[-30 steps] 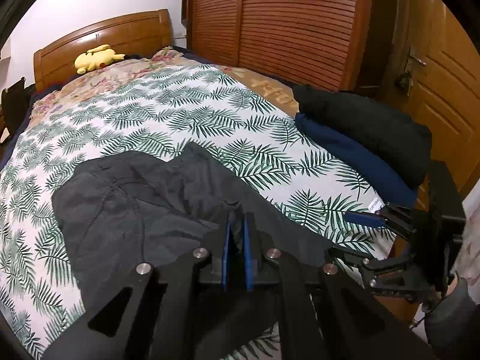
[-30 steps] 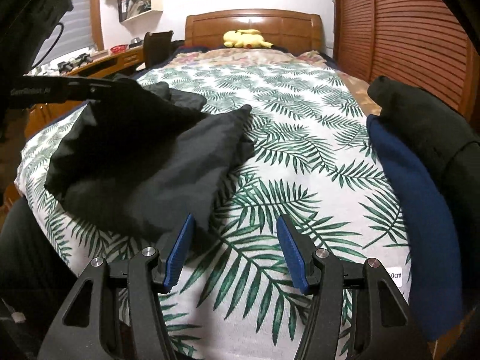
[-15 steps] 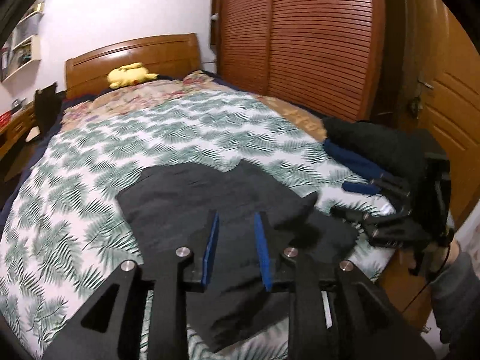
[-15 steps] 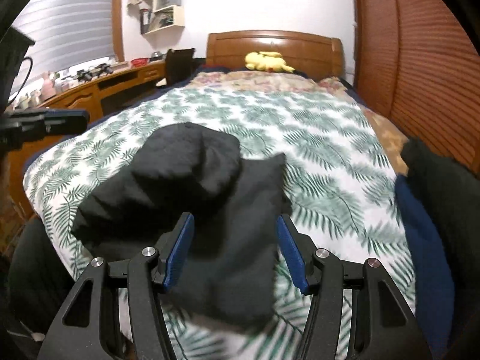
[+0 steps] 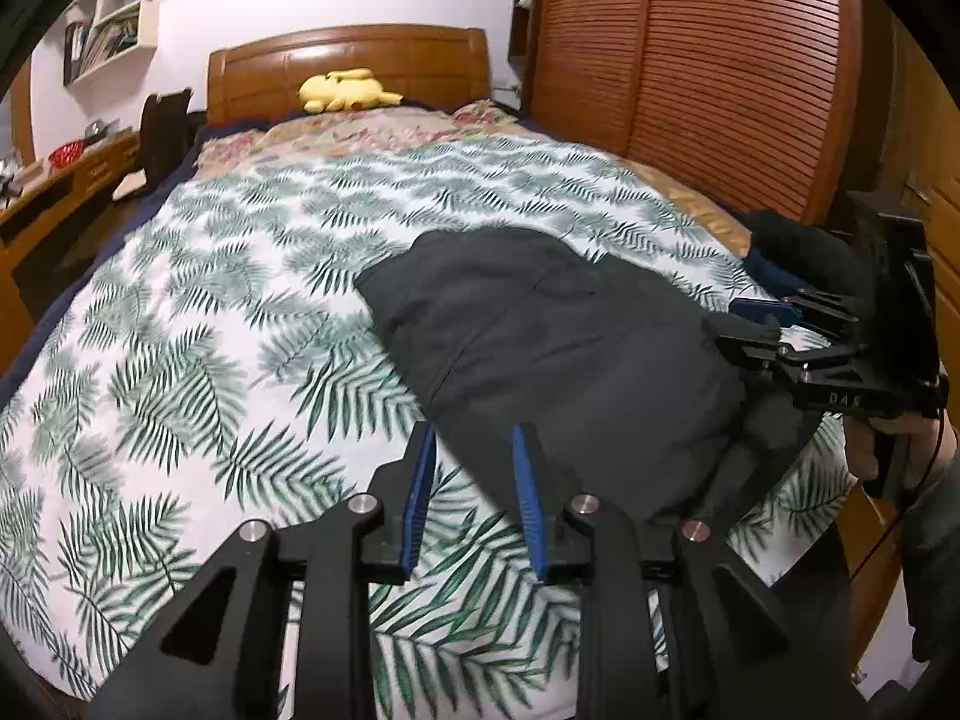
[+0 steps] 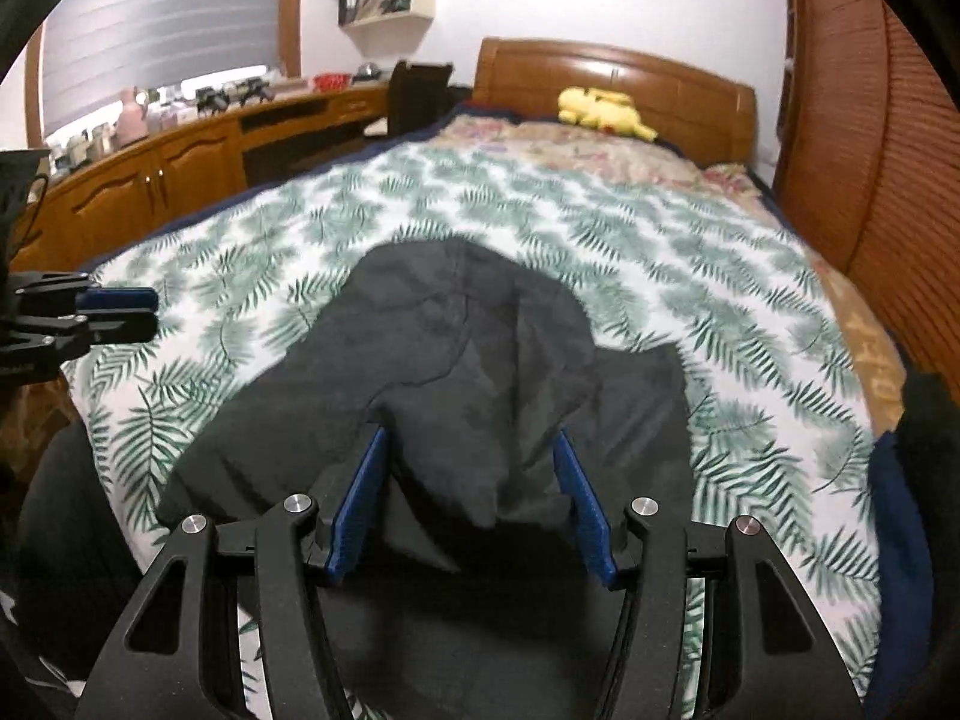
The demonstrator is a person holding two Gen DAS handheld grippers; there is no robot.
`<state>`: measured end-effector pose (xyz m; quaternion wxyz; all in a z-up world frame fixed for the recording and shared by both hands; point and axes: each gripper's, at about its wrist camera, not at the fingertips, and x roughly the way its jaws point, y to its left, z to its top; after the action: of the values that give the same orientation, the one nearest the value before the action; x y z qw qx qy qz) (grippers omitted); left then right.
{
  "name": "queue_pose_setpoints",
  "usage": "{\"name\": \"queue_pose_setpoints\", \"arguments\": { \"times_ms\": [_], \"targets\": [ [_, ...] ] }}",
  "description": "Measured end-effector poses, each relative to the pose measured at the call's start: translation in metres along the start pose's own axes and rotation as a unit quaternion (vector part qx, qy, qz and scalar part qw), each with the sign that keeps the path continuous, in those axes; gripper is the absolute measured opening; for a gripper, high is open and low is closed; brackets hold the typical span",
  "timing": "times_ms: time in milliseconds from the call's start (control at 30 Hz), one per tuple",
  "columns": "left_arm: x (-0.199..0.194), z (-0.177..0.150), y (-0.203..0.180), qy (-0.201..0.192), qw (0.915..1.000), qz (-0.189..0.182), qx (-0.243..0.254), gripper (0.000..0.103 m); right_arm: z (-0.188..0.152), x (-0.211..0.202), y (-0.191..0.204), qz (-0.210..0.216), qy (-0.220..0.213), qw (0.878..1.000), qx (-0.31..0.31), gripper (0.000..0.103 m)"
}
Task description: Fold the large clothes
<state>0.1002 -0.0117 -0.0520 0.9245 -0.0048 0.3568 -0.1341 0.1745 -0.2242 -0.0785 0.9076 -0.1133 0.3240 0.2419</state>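
A dark grey garment (image 5: 540, 348) lies bunched in a loose heap on the palm-leaf bedcover (image 5: 210, 330), near the bed's foot. My left gripper (image 5: 471, 438) hovers at its near left corner, jaws a little apart and nothing pressed between the pads. In the right wrist view the garment (image 6: 456, 360) fills the middle. My right gripper (image 6: 470, 438) stands open and wide just above it, a fold of cloth loose between the fingers. The left wrist view shows the right gripper (image 5: 729, 324) at the garment's right edge. The left gripper (image 6: 150, 313) appears at that view's far left.
A folded dark blue and black pile (image 6: 900, 510) sits on the bed's right edge. A yellow plush toy (image 5: 345, 90) rests by the wooden headboard (image 5: 348, 54). A slatted wardrobe (image 5: 690, 60) stands to the right and a wooden desk (image 6: 180, 168) to the left.
The left gripper opened, let go of the garment and swung left. The garment dropped onto the bed in a heap. The right gripper moved across until it stood over it.
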Motion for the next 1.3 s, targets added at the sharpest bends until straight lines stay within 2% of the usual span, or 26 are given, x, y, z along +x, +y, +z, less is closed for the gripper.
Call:
{"name": "queue_pose_setpoints", "arguments": {
  "times_ms": [167, 500, 567, 633, 733, 867, 1100, 1200, 1300],
  "targets": [
    [0.006, -0.018, 0.014, 0.014, 0.9998, 0.0, -0.016, 0.025, -0.01, 0.017, -0.016, 0.042, 0.026, 0.998, 0.049, 0.058],
    [0.014, -0.046, 0.031, 0.031, 0.9984, -0.002, -0.048, 0.025, -0.016, 0.022, -0.008, 0.028, 0.042, 0.998, 0.042, 0.058],
    [0.013, -0.049, 0.033, 0.031, 0.9982, -0.001, -0.051, 0.025, -0.015, 0.023, -0.008, 0.034, 0.041, 0.998, 0.041, 0.05],
    [0.013, -0.049, 0.035, 0.03, 0.9981, -0.001, -0.055, 0.025, -0.015, 0.02, -0.003, 0.058, 0.038, 0.997, 0.032, 0.018],
    [0.012, -0.048, 0.037, 0.026, 0.998, -0.005, -0.058, 0.025, -0.012, 0.011, 0.009, 0.049, 0.027, 0.998, 0.006, 0.012],
    [0.008, -0.04, 0.034, 0.013, 0.9982, -0.016, -0.057, 0.025, 0.0, -0.025, 0.015, 0.048, -0.019, 0.999, 0.002, 0.009],
    [0.001, -0.021, 0.022, -0.014, 0.9984, -0.037, -0.04, 0.025, -0.002, -0.081, 0.008, -0.003, -0.054, 0.999, 0.005, 0.008],
    [0.001, -0.009, 0.014, -0.023, 0.9982, -0.046, -0.031, 0.025, -0.015, -0.093, -0.011, -0.034, -0.048, 0.998, 0.026, 0.008],
    [0.007, 0.002, 0.007, -0.026, 0.9979, -0.056, -0.02, 0.027, -0.037, -0.089, -0.036, -0.062, -0.019, 0.996, 0.065, 0.008]
  ]
}}
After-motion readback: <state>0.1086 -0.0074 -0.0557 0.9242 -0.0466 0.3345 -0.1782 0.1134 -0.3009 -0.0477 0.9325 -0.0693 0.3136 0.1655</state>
